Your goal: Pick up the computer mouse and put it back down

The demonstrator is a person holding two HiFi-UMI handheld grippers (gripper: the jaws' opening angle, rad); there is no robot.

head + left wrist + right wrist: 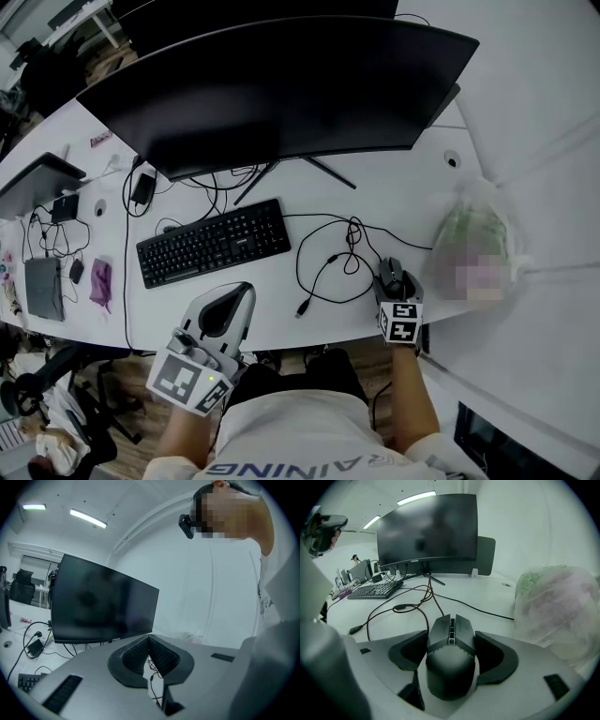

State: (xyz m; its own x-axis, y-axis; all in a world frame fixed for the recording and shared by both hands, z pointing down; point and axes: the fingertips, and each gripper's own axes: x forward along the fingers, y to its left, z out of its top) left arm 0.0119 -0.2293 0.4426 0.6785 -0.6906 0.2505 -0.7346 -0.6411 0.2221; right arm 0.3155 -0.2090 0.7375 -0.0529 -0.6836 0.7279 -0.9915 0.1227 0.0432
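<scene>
Broad white desk (394, 187) under all; largest on it, the curved black monitor (281, 84); right of the monitor and nearer the front edge, a translucent plastic bag of greenish stuff (473, 244); in front of the monitor, left of its stand, a black keyboard (214, 242); forward of the monitor's right end, just beside the bag, the right gripper (392, 281) clamped on both flanks of the dark grey wired computer mouse (451, 663), buttons pointing toward the monitor; hard to say whether on the desk or barely off it; well forward of the monitor, past the keyboard, the left gripper (149, 641), jaws pressed together on nothing, tilted upward; thinnest, the looped black cables (352, 234) between mouse and monitor. For the lift: keep the squeeze even, raise straight and only a little so the cable takes no pull, hold level, set down flat before releasing. Room: bag close on the right, desk edge close on the side away from the monitor, bare desktop toward the monitor; favour vertical travel.
</scene>
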